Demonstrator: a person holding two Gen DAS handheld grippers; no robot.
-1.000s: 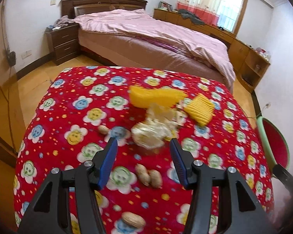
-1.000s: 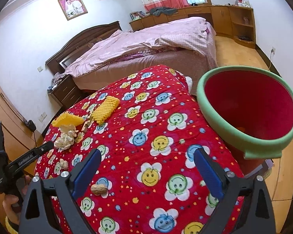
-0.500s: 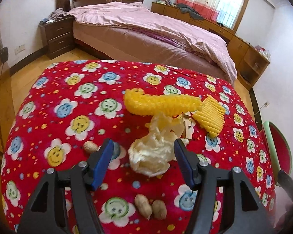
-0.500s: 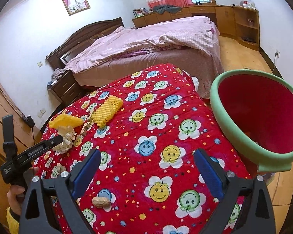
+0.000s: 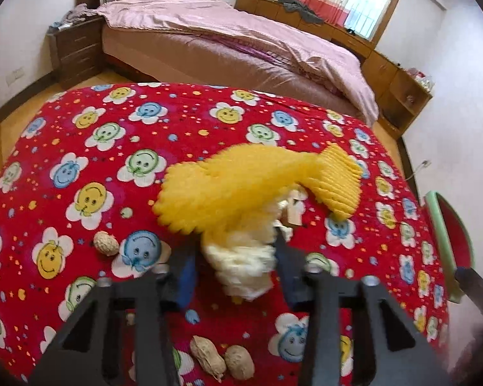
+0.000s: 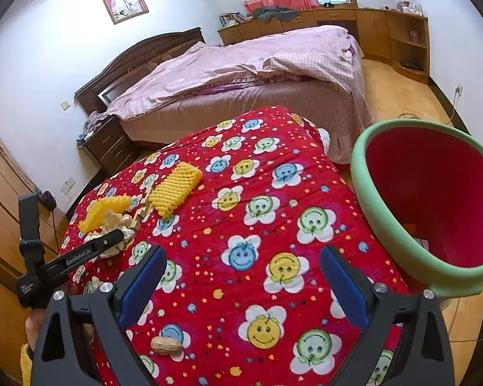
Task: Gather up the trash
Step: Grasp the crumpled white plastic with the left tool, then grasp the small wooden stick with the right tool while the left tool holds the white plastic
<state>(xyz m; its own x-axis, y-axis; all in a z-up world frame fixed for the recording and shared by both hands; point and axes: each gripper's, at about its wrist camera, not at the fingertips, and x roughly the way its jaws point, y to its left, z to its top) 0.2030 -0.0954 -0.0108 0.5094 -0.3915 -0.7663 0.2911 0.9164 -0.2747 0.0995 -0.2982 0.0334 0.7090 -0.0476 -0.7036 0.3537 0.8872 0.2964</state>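
Note:
A crumpled white paper wad (image 5: pixel 241 262) lies on the red flower-print cloth (image 5: pixel 183 122), partly under a yellow foam net (image 5: pixel 228 189). My left gripper (image 5: pixel 236 267) is closing on the wad, with a blue pad against each side of it. A second yellow foam net (image 5: pixel 338 183) lies just right, beside small wooden sticks (image 5: pixel 294 212). In the right wrist view the left gripper (image 6: pixel 119 234) sits at the wad (image 6: pixel 116 222), and my right gripper (image 6: pixel 241 283) hovers open above bare cloth. A red bin with a green rim (image 6: pixel 359 173) stands off the right edge.
Peanuts lie on the cloth: one left of the left gripper (image 5: pixel 106 243), two close to the camera (image 5: pixel 207 358), one under the right gripper (image 6: pixel 167 344). A bed with a pink cover (image 5: pixel 241 38) stands behind, a nightstand (image 5: pixel 77 51) to its left.
The left gripper moved forward and down over the paper wad and its jaws narrowed around it. The yellow net now lies over the wad. The right gripper barely shifted.

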